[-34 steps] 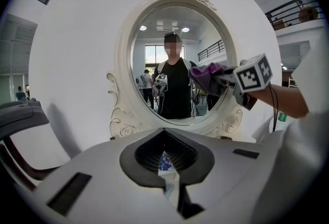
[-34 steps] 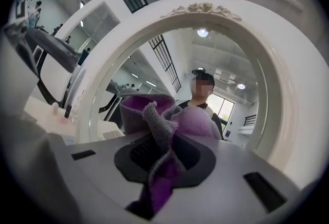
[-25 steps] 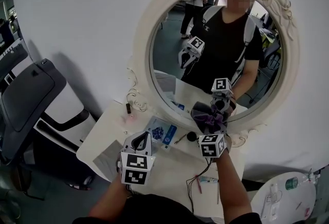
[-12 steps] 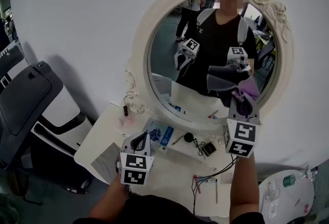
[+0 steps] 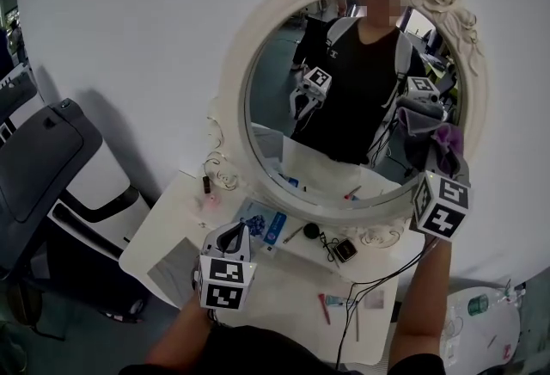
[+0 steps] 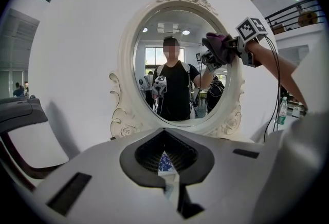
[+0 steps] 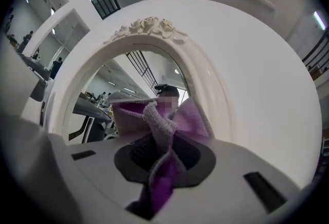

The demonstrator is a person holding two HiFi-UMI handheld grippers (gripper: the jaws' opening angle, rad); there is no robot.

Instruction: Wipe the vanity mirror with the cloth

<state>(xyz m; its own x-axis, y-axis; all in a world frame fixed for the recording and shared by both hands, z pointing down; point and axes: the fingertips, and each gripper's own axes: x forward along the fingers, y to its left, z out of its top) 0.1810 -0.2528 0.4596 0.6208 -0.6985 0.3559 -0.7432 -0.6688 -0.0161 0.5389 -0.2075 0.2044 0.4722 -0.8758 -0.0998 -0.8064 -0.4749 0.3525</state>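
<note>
Shifted rightward and higher since half a second ago: purple cloth (image 5: 446,139), clamped in right tool (image 5: 440,167), now against right edge of vanity mirror (image 5: 344,64). Left tool (image 5: 229,237): closed, empty, low over white table (image 5: 284,279), well apart from mirror.

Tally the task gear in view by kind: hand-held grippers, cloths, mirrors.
Hand-held grippers: 2 (left hand-held gripper, shut with nothing in it; right hand-held gripper, shut on the cloth)
Cloths: 1 (purple, up against the glass)
Mirrors: 1 (vanity mirror, oval, white frame)
Total: 4
</note>
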